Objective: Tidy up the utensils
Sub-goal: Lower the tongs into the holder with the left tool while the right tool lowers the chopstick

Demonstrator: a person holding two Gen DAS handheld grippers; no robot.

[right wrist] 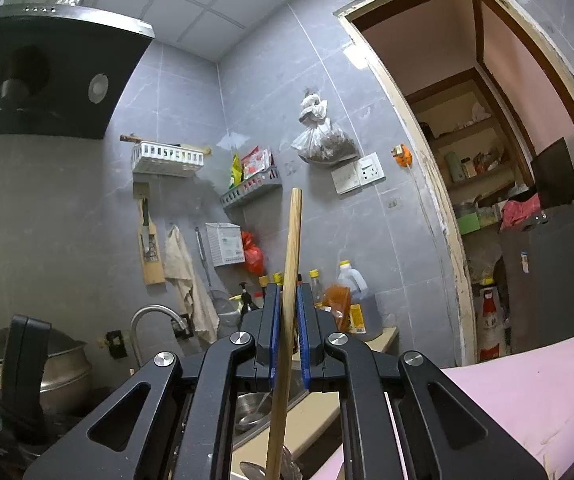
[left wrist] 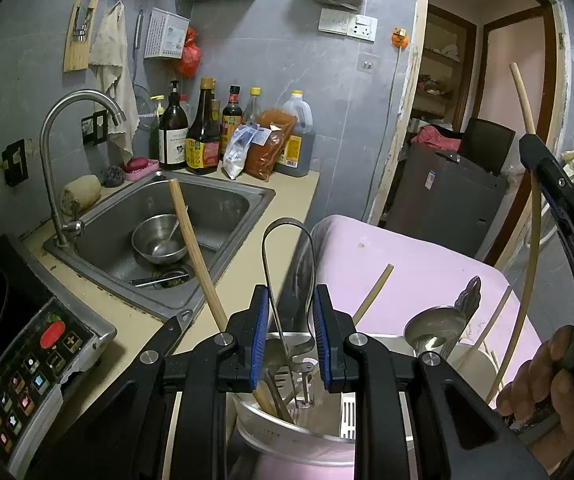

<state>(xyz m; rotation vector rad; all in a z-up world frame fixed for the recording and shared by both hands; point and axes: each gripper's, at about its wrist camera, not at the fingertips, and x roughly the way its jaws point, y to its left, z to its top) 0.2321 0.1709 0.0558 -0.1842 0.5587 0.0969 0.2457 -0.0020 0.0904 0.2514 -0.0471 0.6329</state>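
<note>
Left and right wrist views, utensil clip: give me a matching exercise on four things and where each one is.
Things:
1. bamboo chopstick
2. looped metal handle
3. round steel bowl
4. large metal spoon

Places:
A. in the steel sink
B. clamped in the right gripper
C. between the open fingers of the left gripper, untouched
D. over the pink surface, right of the steel utensil holder

Pairs: 1-B, 2-C, 3-A, 4-D

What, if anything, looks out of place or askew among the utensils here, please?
A bowl with a ladle in it and a pair of chopsticks over the drain still sit in the sink, apart from the holder. On the pink surface, one chopstick lies loose and slanted.
</note>
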